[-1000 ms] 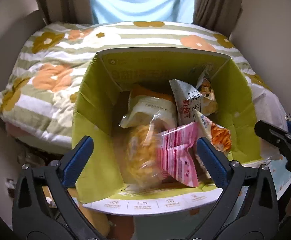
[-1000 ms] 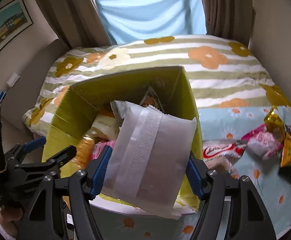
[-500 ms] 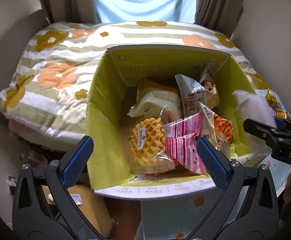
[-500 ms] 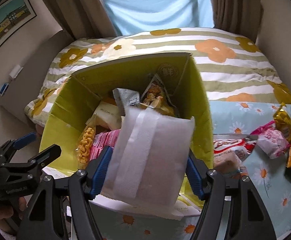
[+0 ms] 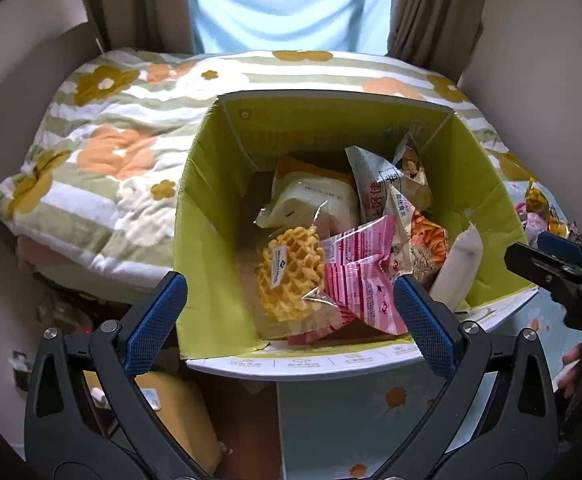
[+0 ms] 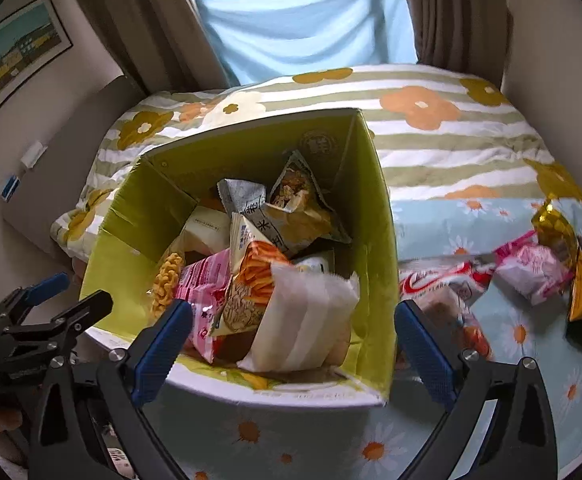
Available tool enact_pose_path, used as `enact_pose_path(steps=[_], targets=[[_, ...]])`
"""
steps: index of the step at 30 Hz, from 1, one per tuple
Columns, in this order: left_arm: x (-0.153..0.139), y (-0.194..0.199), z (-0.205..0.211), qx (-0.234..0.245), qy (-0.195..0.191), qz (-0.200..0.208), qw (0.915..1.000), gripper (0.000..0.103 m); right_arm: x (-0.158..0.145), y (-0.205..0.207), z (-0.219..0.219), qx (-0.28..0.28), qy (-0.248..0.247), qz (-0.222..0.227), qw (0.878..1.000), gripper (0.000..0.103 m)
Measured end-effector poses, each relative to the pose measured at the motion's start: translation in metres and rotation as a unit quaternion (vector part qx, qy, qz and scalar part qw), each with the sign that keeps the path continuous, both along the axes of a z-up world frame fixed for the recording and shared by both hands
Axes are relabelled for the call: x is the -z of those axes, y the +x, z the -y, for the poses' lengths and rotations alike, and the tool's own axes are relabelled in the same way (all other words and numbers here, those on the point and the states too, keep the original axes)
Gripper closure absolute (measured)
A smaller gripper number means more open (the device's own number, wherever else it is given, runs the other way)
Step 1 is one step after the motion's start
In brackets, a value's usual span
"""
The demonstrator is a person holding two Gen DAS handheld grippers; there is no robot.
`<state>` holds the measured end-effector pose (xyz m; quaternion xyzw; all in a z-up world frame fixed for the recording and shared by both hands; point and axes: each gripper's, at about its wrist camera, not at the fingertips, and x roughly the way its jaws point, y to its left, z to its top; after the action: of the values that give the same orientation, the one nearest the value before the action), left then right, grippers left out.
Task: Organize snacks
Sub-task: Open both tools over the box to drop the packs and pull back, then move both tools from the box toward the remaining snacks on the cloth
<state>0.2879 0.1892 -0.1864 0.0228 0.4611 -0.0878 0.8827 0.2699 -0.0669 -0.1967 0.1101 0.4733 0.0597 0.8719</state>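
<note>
Open lime-green cardboard box (image 5: 207,208) (image 6: 375,216) sits on a table with a pale blue daisy-print cloth (image 5: 331,412) (image 6: 431,232), at the table's near-left edge. Inside the box: clear-wrapped yellow waffle snack (image 5: 289,278) (image 6: 167,280) near the front left, pink striped packets (image 5: 357,276) (image 6: 201,284) beside it, orange-and-white chip bag (image 5: 425,244) (image 6: 247,296), cream bread pack (image 5: 311,200) toward the back, and a plain white plastic packet (image 5: 457,268) (image 6: 305,320) leaning against the box's right wall.

Left gripper (image 5: 287,316) hovers at the box's front edge, blue-padded jaws spread wide, empty. Right gripper (image 6: 291,340) hovers over the box's front right corner, jaws spread wide, holding nothing; white packet lies below it in the box.

Right of the box, loose on the cloth: red-and-white wrapper (image 6: 439,284), pink wrapped snack (image 6: 531,272), gold foil packets (image 6: 559,228).

Behind the box, bed with green-striped quilt with orange and yellow flowers (image 5: 103,152) (image 6: 431,120). Beyond it, light blue window sheet (image 5: 287,4) (image 6: 307,28) between brown curtains (image 5: 435,12). Framed picture (image 6: 15,60) on the wall left of the box.
</note>
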Motion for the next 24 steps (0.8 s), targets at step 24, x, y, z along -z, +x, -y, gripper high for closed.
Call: enact_pose_path(steps=[24], targets=[[-0.019,-0.015,0.062,0.094,-0.028,0.022,0.9949,0.001,-0.020,-0.046,0.057,0.077,-0.008,0.021,0.997,0.002]])
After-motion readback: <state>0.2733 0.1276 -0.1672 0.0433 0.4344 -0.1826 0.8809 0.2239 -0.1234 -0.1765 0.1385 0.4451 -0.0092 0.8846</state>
